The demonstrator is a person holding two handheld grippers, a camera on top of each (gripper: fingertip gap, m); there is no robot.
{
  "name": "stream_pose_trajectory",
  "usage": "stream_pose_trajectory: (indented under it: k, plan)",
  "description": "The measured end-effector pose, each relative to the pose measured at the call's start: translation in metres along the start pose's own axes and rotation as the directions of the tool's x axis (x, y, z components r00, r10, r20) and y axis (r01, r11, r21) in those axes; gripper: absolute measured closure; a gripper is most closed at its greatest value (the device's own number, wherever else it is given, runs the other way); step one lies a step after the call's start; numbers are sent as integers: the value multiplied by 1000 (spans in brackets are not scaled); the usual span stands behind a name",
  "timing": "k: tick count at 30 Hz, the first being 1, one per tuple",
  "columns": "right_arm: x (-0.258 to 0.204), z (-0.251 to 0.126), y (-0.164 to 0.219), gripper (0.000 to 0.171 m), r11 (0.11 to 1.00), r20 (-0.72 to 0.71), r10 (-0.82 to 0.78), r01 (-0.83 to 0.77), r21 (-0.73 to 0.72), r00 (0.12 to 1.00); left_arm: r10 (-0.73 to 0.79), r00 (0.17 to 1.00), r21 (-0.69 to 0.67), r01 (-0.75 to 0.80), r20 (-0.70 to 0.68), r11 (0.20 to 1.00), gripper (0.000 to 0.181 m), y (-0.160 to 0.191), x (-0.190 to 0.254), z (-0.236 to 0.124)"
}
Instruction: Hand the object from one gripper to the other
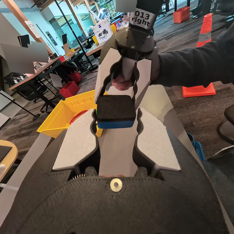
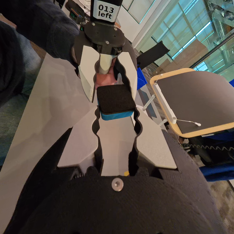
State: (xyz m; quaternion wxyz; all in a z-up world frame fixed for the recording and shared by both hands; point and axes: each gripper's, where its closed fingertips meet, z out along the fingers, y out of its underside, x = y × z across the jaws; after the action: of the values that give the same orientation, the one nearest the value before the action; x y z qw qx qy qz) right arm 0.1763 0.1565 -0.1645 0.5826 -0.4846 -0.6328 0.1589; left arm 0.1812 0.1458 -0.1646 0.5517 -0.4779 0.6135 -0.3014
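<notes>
The object is a whiteboard eraser (image 1: 115,108) with black felt on top and a blue base. It also shows in the right wrist view (image 2: 115,98). It hangs above a white table (image 1: 158,98). My right gripper (image 2: 117,109) is shut on one end of it and comes in from the far side in the left wrist view (image 1: 116,103). My left gripper (image 1: 116,111) has its jaws around the other end. One finger touches the eraser and a thin gap shows at the other. It also shows in the right wrist view (image 2: 112,97).
A yellow bin (image 1: 57,120) with a red cable coil (image 1: 77,116) sits at the table's left edge. An orange cone (image 1: 205,31) stands on the carpet at right. A black board with a wooden rim (image 2: 196,101) lies beside the table. Desks and red bins stand behind. Left and right tips are no more than a few centimetres apart.
</notes>
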Motion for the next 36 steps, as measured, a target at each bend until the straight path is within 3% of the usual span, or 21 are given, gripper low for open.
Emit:
stream_pose_trajectory:
  k: [5, 8, 11, 14, 16, 21, 28, 31, 36]
  plan:
    - [10, -1, 16, 120, 987, -68, -76, 65, -148, 995, -16, 997, -9, 17, 80, 1000, 118, -2, -11, -7]
    - [16, -1, 27, 120, 958, -119, -148, 112, -264, 982, -5, 982, -86, 21, 189, 996, 118, -2, -26, -11]
    - [22, 2, 33, 120, 908, -177, -243, 160, -387, 954, -117, 948, -181, 176, 295, 968, 108, 7, -37, -7]
    - [26, 7, 33, 120, 865, -231, -323, 187, -465, 918, -301, 897, -149, 362, 324, 920, 99, 13, -34, 5]
    - [27, 9, 36, 120, 837, -252, -365, 197, -511, 896, -345, 877, -165, 415, 335, 895, 94, 21, -32, 13]
    - [23, 12, 34, 120, 795, -246, -449, 259, -548, 859, -445, 840, -118, 498, 310, 859, 94, 22, -34, 21]
    - [22, 21, 34, 120, 723, -234, -535, 297, -624, 812, -434, 814, -173, 526, 385, 833, 97, 39, -38, 28]
    - [19, 24, 36, 120, 732, -236, -521, 286, -619, 820, -418, 801, -173, 526, 428, 833, 110, 48, -42, 24]
    - [19, 26, 36, 120, 732, -239, -525, 291, -616, 817, -422, 802, -165, 526, 423, 834, 112, 51, -41, 23]
